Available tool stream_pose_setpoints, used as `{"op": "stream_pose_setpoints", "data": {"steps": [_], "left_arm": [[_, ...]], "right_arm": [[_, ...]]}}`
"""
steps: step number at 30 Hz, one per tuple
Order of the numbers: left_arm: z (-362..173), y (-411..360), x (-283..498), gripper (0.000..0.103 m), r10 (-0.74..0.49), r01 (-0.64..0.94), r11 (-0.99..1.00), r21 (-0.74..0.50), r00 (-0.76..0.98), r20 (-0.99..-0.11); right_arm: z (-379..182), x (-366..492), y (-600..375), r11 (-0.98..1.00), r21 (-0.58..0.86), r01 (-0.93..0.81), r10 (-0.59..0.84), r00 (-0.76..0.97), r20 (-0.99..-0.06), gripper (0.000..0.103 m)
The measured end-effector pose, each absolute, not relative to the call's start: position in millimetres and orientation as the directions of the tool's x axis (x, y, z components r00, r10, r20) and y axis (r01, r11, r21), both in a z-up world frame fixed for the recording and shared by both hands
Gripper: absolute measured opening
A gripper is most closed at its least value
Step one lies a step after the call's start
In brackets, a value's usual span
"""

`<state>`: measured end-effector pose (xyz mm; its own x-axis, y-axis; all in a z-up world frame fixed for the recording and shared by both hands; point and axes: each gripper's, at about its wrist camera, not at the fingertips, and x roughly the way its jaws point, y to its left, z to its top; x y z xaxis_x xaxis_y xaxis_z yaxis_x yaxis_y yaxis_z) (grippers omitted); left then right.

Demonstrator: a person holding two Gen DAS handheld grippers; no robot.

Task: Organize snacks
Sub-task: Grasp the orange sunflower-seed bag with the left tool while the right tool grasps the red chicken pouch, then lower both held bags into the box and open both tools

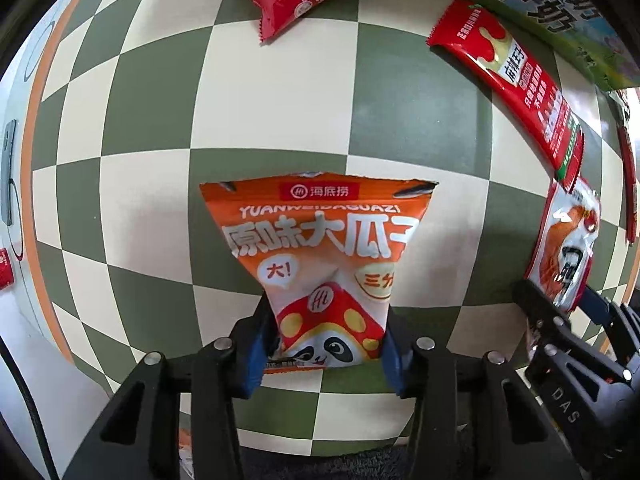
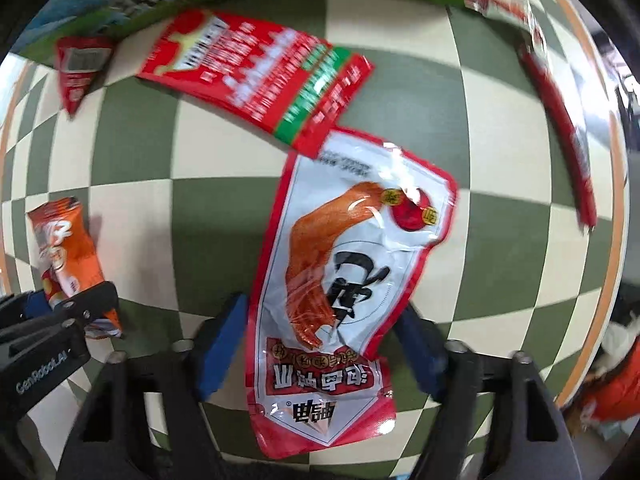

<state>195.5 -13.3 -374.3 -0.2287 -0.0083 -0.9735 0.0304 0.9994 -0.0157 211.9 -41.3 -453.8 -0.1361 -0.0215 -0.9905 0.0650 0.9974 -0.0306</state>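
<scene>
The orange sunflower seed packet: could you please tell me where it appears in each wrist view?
Left wrist: orange seed packet sits centre frame, pinched between the left gripper's jaws.
Right wrist: same packet at the left edge.
Shared landmark: long red snack packet.

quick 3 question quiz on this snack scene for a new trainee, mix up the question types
1. True or false: the left gripper is shut on the orange sunflower seed packet.
2. Multiple choice: what does the right gripper hold? A) a green bottle B) the white chicken foot packet with red border C) nothing
3. Fill in: the long red packet lies on the ____ patterned tablecloth.

Key: 1 true; 2 B; 3 checkered (green and cream squares).
</scene>
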Motion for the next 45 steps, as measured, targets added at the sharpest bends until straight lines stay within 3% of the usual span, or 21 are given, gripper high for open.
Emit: {"op": "stream_pose_setpoints", "data": {"steps": [2,7,9,13,27,37,45], "left_arm": [[-374,-16,192,0.043,-0.013,0.026,0.999,-0.020,-0.230,-0.973],[-367,-19,184,0.043,-0.017,0.045,0.999,-0.027,-0.214,-0.977],[-362,-19,182,0.043,-0.019,0.058,0.998,-0.031,-0.202,-0.979],[-357,-22,178,0.042,-0.029,0.076,0.996,-0.045,-0.195,-0.980],[-331,-11,177,0.042,-0.045,0.103,0.993,-0.063,-0.167,-0.985],[-232,-18,191,0.042,-0.159,0.176,0.971,-0.160,-0.021,-0.987],[-164,-27,257,0.042,-0.214,0.213,0.958,-0.190,0.092,-0.973]], "right_arm": [[-453,209,-25,0.998,-0.033,0.062,-0.025,-0.127,-0.992,0.058],[-438,205,-27,0.996,0.008,0.084,0.016,-0.089,-0.996,0.048],[-425,201,-44,0.995,0.023,0.094,0.029,-0.061,-0.998,0.034],[-394,197,-79,0.992,0.075,0.106,0.080,-0.040,-0.996,0.021],[-363,182,-152,0.954,0.232,0.188,0.229,0.039,-0.973,0.014],[-290,186,-171,0.923,0.339,0.182,0.315,0.149,-0.937,0.014],[-214,228,-187,0.891,0.435,0.130,0.387,0.287,-0.877,0.014]]}}
